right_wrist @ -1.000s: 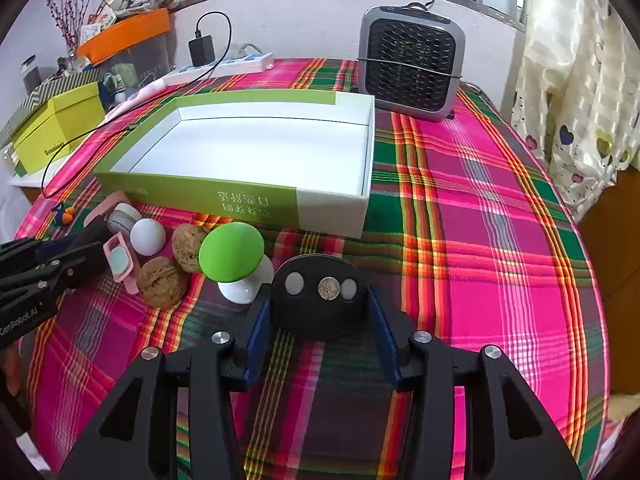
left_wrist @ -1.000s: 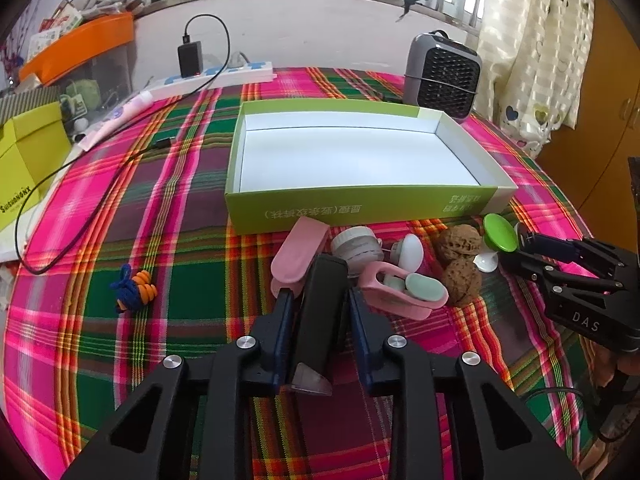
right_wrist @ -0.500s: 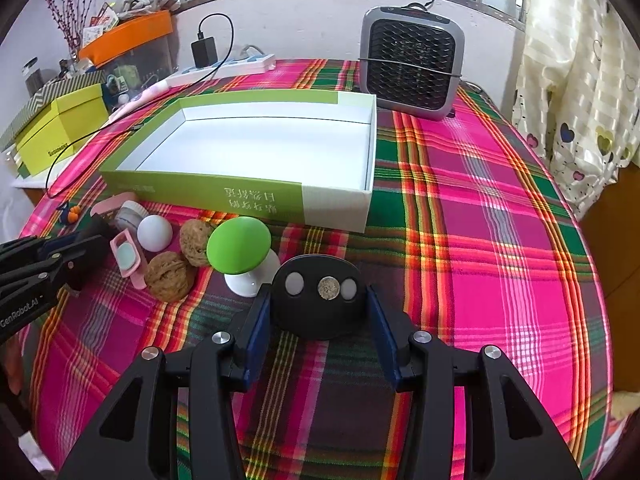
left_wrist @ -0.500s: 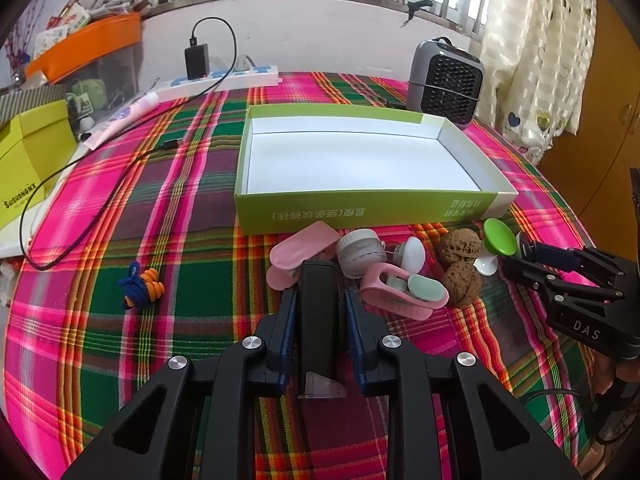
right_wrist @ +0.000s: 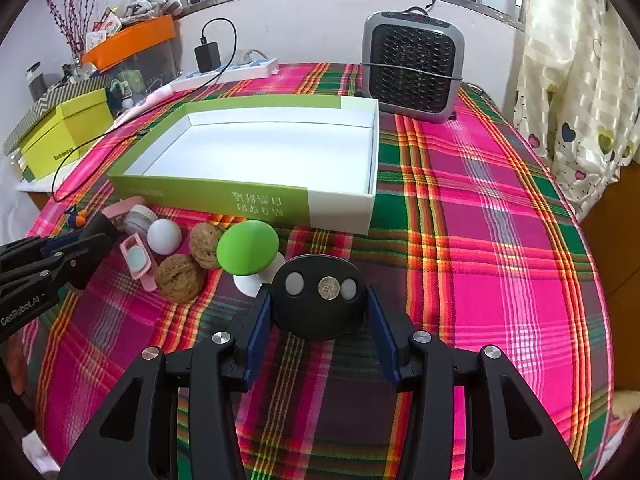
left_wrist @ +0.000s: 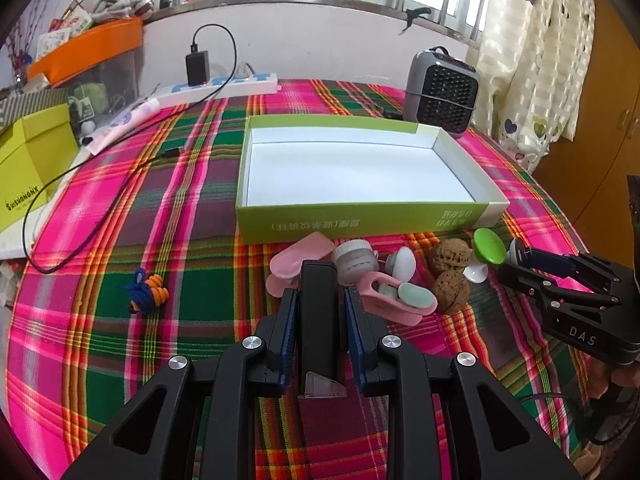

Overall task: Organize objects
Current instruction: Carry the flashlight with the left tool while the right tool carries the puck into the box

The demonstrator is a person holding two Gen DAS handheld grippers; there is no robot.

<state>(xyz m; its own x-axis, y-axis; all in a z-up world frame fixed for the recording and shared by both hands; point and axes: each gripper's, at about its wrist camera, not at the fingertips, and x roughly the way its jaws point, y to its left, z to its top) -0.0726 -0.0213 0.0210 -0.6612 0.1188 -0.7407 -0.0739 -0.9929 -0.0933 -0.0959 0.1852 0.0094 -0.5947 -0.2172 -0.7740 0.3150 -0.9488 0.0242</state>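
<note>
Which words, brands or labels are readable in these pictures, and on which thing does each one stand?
"DAS": on the right tool, seen from the left wrist view.
"GenRobot.AI": on the left tool, seen from the right wrist view.
"SHISHANGNX": on the yellow-green box.
Upside-down Chinese characters on the front wall of the green and white tray: not readable to me.

Table under a pink/green plaid cloth [left_wrist: 192,208]. Centre frame: open green tray box [left_wrist: 360,222] (white inside). Below it, a cluster: pink clip [left_wrist: 296,258], small jar [left_wrist: 354,260], white ball [left_wrist: 404,264], two walnuts [left_wrist: 450,276], green mushroom toy [left_wrist: 488,246]. Lower left: blue-orange cord knot [left_wrist: 146,290]. Upper right: grey fan heater [left_wrist: 440,96]. Upper left: power strip [left_wrist: 224,84], black cable [left_wrist: 92,164].
</note>
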